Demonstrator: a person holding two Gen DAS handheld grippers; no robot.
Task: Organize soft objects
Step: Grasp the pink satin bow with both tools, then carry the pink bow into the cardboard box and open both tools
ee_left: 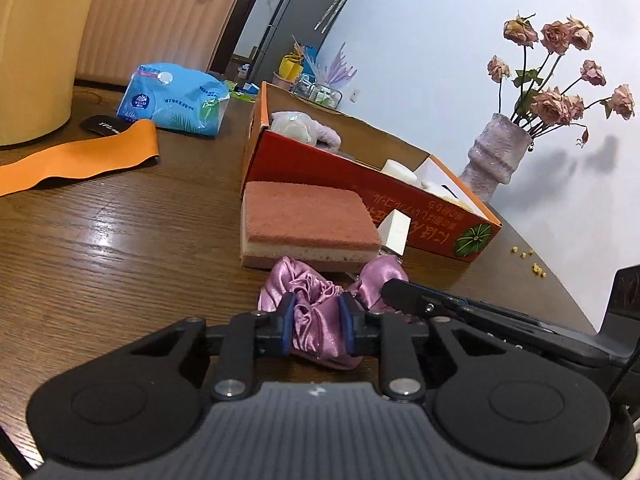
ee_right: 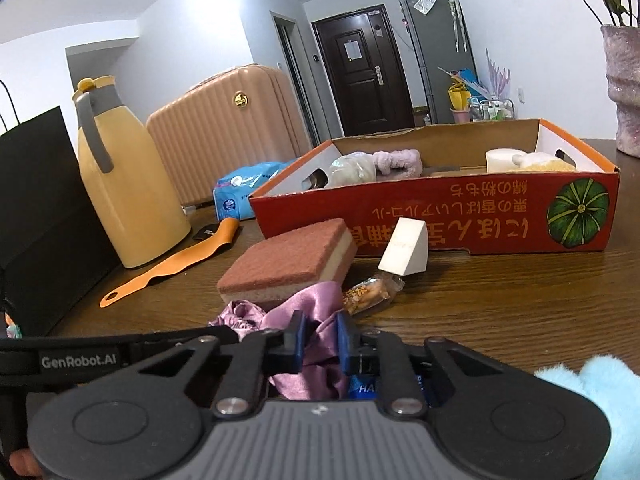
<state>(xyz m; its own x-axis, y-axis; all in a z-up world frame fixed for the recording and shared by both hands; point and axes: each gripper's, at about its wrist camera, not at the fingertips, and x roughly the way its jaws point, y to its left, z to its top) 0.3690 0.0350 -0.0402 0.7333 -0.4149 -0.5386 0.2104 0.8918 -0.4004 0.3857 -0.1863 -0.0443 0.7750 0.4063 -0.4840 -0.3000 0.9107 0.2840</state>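
Pinching the purple satin scrunchie (ee_left: 316, 320) from both sides, left claw (ee_left: 318, 312) and right claw (ee_right: 319, 340) closed, angled down over table (ee_left: 120, 240)

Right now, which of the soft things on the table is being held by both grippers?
The purple satin scrunchie: both grippers pinch it. The pink sponge and white wedge sponge lie untouched beside the red box.

The left gripper (ee_left: 319, 312) and right gripper (ee_right: 320, 334) both angle down toward the table, side by side, each with jaws clamped on fabric.
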